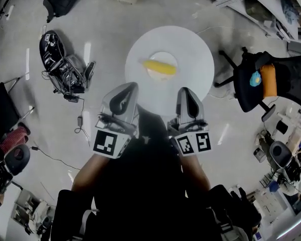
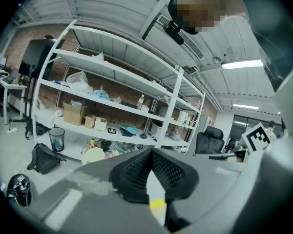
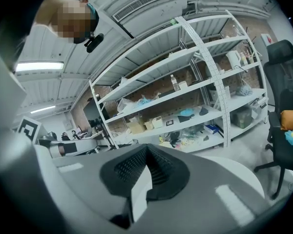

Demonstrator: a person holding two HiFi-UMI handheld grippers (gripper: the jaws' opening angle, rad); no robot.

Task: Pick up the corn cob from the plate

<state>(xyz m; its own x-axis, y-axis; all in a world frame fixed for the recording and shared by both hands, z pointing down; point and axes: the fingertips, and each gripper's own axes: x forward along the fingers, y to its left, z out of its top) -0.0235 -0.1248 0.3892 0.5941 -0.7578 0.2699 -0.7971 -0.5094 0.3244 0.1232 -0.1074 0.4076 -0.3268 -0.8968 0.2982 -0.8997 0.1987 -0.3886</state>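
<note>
In the head view we are seeing the corn cob [image 1: 160, 67] lying on the plate [image 1: 162, 55] in the middle of the round white table [image 1: 193, 46], at upper centre of the frame. The left hand-held gripper [image 1: 129, 87] and right hand-held gripper [image 1: 184, 92] are pointing at the table from just below, clear of the cob. Only the gripper views are showing the jaws. Both pairs are pressing together on nothing, with white shelving [image 2: 112, 106] beyond.

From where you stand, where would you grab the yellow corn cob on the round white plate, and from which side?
Probably its middle, coming down from the near side. The yellow corn cob lies flat and crosswise on the round white plate, so jaws can straddle its narrow width.
</note>
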